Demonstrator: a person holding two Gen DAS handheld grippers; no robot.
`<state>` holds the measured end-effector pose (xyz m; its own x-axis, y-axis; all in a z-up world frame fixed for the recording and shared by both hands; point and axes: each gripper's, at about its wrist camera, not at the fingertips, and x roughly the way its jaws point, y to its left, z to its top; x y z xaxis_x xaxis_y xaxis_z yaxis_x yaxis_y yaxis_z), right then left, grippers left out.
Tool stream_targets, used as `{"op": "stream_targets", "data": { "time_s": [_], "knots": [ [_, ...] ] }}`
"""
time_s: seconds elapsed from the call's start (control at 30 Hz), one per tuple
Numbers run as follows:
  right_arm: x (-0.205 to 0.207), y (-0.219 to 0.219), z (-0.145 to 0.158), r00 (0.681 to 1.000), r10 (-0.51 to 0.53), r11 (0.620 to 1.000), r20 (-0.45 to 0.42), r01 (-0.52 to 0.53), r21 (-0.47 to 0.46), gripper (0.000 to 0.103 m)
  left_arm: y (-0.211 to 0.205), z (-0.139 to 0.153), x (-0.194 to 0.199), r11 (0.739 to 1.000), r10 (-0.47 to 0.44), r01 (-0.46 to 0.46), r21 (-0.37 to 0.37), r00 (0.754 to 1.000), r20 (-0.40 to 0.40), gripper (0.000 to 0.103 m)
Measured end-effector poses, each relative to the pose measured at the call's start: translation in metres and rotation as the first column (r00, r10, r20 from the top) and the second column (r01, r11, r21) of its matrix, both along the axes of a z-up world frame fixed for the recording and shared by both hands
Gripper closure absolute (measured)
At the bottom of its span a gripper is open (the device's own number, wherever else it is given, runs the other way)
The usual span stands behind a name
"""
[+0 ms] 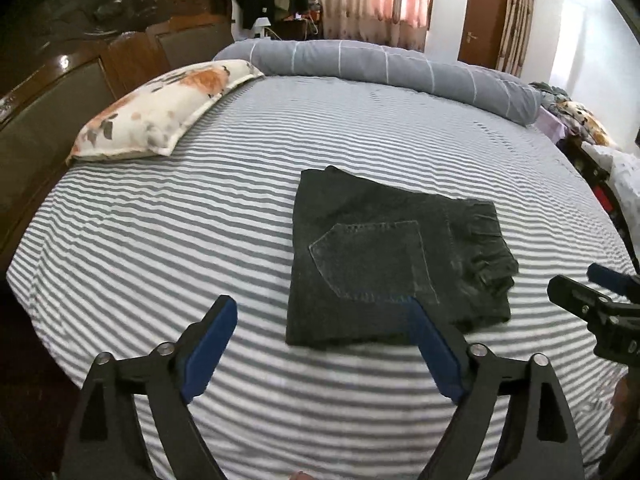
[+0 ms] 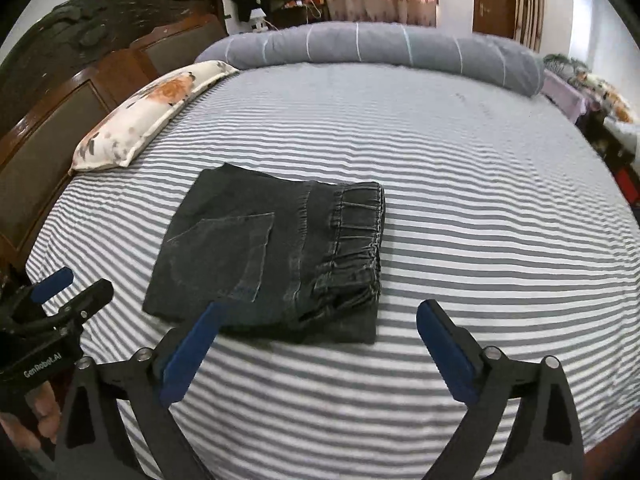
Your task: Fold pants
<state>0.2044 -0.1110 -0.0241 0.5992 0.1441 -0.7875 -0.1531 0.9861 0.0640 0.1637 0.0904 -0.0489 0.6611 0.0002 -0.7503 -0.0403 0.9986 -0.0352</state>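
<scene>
Tongs, left view: left gripper (image 1: 322,322) spread wide, grasping nothing; pants (image 1: 394,256) folded on striped bed (image 1: 160,240).
Tongs, right view: right gripper (image 2: 320,328) likewise released above them.
Risk: bulky waistband (image 2: 356,240) layer may spring open; a low finger could snag the near edge.
</scene>
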Motion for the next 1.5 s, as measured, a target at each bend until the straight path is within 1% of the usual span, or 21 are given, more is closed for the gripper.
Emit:
{"op": "stream_targets", "data": {
  "time_s": [0.17, 0.23, 0.37, 0.5, 0.63, 0.77, 1.07, 1.5],
  "knots": [
    [-0.025, 0.007, 0.012, 0.999, -0.006, 1.000, 0.034, 0.007, -0.027, 0.002, -0.002, 0.009, -0.026, 1.000, 0.025, -0.025, 0.003, 1.000, 0.006, 0.012],
    [-0.034, 0.006, 0.015, 0.999, -0.004, 1.000, 0.041, 0.005, -0.020, 0.001, -0.002, 0.012, -0.035, 0.999, 0.038, -0.038, 0.017, 0.999, 0.016, 0.011],
    [-0.047, 0.005, 0.017, 0.999, -0.019, 1.000, 0.050, 0.020, -0.005, 0.001, 0.001, 0.017, -0.049, 0.997, 0.068, -0.069, 0.019, 0.997, 0.024, 0.010],
    [-0.055, 0.003, 0.020, 0.998, -0.029, 0.999, 0.052, 0.028, 0.016, 0.001, -0.003, 0.021, -0.059, 0.995, 0.076, -0.079, 0.067, 0.996, 0.044, 0.009],
    [-0.059, 0.004, 0.020, 0.998, -0.030, 0.999, 0.046, 0.029, 0.021, 0.001, -0.009, 0.020, -0.065, 0.994, 0.065, -0.068, 0.085, 0.997, 0.042, 0.009],
    [-0.064, 0.008, 0.018, 0.999, -0.017, 1.000, 0.048, 0.017, -0.004, 0.001, -0.014, 0.019, -0.069, 0.995, 0.048, -0.052, 0.090, 0.998, 0.044, 0.009],
    [-0.071, 0.015, 0.018, 0.998, 0.006, 0.999, 0.062, -0.003, -0.042, 0.001, -0.014, 0.024, -0.072, 0.994, 0.055, -0.060, 0.094, 0.997, 0.055, 0.009],
    [-0.078, 0.016, 0.018, 0.998, 0.024, 0.999, 0.058, -0.021, -0.046, 0.001, -0.016, 0.028, -0.075, 0.993, 0.048, -0.055, 0.102, 0.997, 0.067, 0.009]
  ]
}}
